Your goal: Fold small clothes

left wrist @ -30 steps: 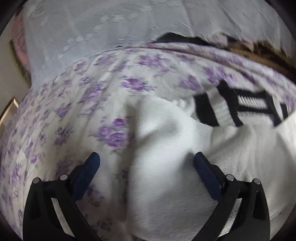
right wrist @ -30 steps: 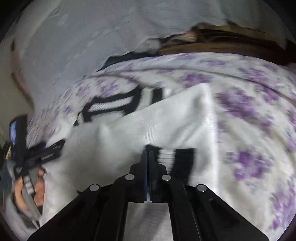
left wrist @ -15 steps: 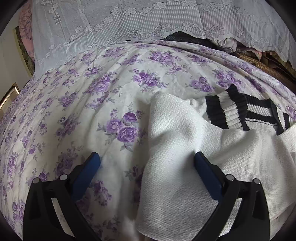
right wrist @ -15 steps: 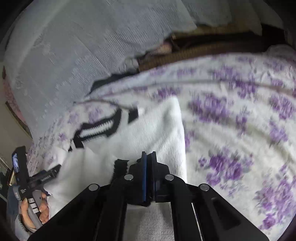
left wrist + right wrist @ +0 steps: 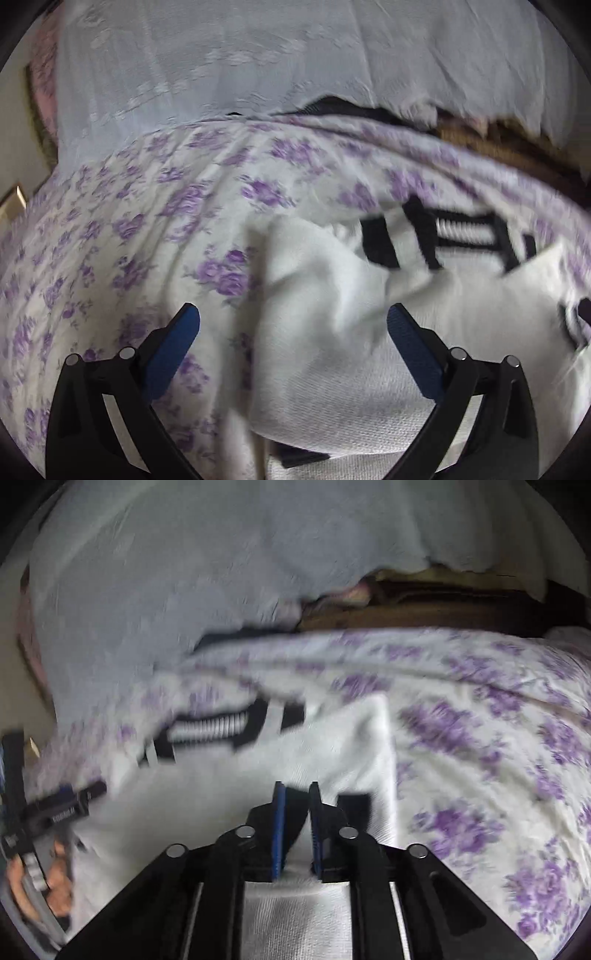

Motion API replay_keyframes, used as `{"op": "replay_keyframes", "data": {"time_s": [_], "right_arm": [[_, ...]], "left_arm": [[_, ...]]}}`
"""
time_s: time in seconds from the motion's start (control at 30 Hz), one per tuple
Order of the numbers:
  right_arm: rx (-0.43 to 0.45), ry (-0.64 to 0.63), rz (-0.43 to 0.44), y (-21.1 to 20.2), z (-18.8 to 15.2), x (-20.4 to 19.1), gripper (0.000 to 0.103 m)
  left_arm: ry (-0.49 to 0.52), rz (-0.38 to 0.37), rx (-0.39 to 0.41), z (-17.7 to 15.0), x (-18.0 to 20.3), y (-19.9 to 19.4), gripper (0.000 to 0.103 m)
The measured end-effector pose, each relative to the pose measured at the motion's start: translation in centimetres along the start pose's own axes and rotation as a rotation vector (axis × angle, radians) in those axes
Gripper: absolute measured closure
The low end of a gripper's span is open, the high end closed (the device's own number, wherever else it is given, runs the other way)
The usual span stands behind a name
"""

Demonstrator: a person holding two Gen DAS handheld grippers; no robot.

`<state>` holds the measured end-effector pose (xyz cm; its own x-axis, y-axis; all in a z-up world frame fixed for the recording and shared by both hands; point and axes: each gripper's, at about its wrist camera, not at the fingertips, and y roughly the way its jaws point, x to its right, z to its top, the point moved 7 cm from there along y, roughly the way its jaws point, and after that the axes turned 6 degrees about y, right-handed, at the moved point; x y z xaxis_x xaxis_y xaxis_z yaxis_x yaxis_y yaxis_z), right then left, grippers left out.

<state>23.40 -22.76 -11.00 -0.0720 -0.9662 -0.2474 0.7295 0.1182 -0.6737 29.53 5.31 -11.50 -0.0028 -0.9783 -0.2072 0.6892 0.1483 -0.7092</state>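
Two grippers over a floral bedspread (image 5: 140, 229), both views blurred. White knit sweater (image 5: 332, 295) w/ black stripes lies folded on the bedspread, collar end toward the lace cover (image 5: 221, 74) at the far side. Left gripper (image 5: 293, 325): fingers wide apart, nothing clamped, sweater's left edge lying between them. Right gripper (image 5: 295, 805): jaws have just been opening, now a narrow gap, white knit visible in the gap; can't tell if pads touch it. Black-striped cuff (image 5: 352, 808) just right of its fingertips.
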Motion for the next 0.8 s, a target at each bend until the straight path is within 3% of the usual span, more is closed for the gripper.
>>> {"op": "replay_keyframes", "data": {"time_s": [0.03,0.07,0.13,0.2,0.3,0.33,0.4,0.47,0.53,0.63,0.73,0.8], "right_arm": [[-0.04,-0.02,-0.003,1.2,-0.5,-0.2,0.076],[-0.026,-0.014,0.002,1.0,-0.3,-0.2,0.076],[0.035,-0.003,-0.02,-0.6,0.4,-0.2,0.07],[0.095,-0.037,-0.016,-2.0,0.5,-1.0,0.041],[0.027,-0.091,-0.029,-0.7,-0.8,-2.0,0.03],[-0.038,-0.115,-0.063,0.8,-1.7,-2.1,0.028],[-0.028,-0.132,-0.066,0.8,-1.0,-2.7,0.026],[0.009,-0.107,-0.073,-0.2,-0.9,-2.3,0.027],[0.06,-0.063,-0.046,-2.9,-1.0,-1.9,0.026],[0.016,-0.056,0.044,-4.4,-2.7,-2.5,0.023],[-0.127,-0.097,0.013,-2.5,-6.3,-2.3,0.02],[-0.058,-0.067,-0.011,-4.7,-5.4,-1.8,0.02]], "left_arm": [[0.042,0.031,-0.037,-0.4,0.6,1.0,0.004],[0.063,0.032,-0.064,-0.8,1.1,1.8,0.004],[0.023,0.03,-0.039,-0.3,0.4,0.8,0.004],[-0.002,0.026,-0.016,-0.5,0.0,-0.5,0.004],[0.034,-0.055,-0.029,-1.5,1.8,-1.9,0.004],[0.085,-0.035,-0.05,-2.3,2.9,-1.7,0.004],[0.133,0.03,-0.022,-3.1,3.6,-1.8,0.004],[0.109,0.058,-0.017,-3.4,3.2,-3.1,0.004],[0.065,-0.013,0.006,-4.3,2.9,-5.0,0.004],[0.102,-0.09,-0.006,-6.2,4.0,-6.9,0.004],[0.186,-0.106,-0.077,-9.1,5.5,-6.2,0.004],[0.151,-0.109,-0.076,-9.3,5.1,-6.8,0.004]]}}
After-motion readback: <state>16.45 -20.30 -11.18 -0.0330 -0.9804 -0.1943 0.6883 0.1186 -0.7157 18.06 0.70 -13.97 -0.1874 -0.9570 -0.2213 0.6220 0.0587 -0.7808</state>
